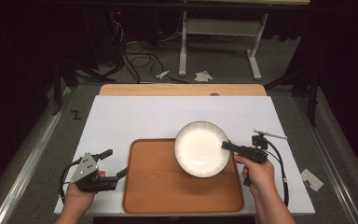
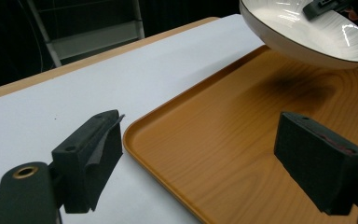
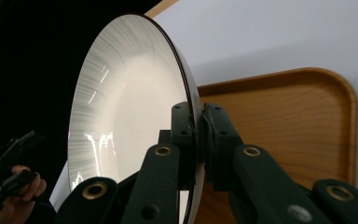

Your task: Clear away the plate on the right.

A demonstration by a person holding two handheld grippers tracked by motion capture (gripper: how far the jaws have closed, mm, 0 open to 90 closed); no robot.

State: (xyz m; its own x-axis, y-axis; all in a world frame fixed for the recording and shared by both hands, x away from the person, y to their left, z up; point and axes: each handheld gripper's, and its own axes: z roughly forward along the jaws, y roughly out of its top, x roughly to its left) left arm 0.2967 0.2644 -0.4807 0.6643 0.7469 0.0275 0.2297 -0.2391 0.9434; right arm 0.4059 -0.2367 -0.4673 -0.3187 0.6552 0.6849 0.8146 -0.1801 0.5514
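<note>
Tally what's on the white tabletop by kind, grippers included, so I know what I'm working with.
Plates: 1, white plate, held over the tray
Trays: 1, wooden tray
Grippers: 2, left gripper open, right gripper clamped on the plate's rim
Total: 4

Overhead light, table (image 1: pixel 135 116) bright vs near-black surroundings; soft shadow under plate (image 2: pixel 307 37) on tray (image 2: pixel 223 140), glare streaks on plate's glaze, close jaws slightly soft in both gripper views, no motion blur.
</note>
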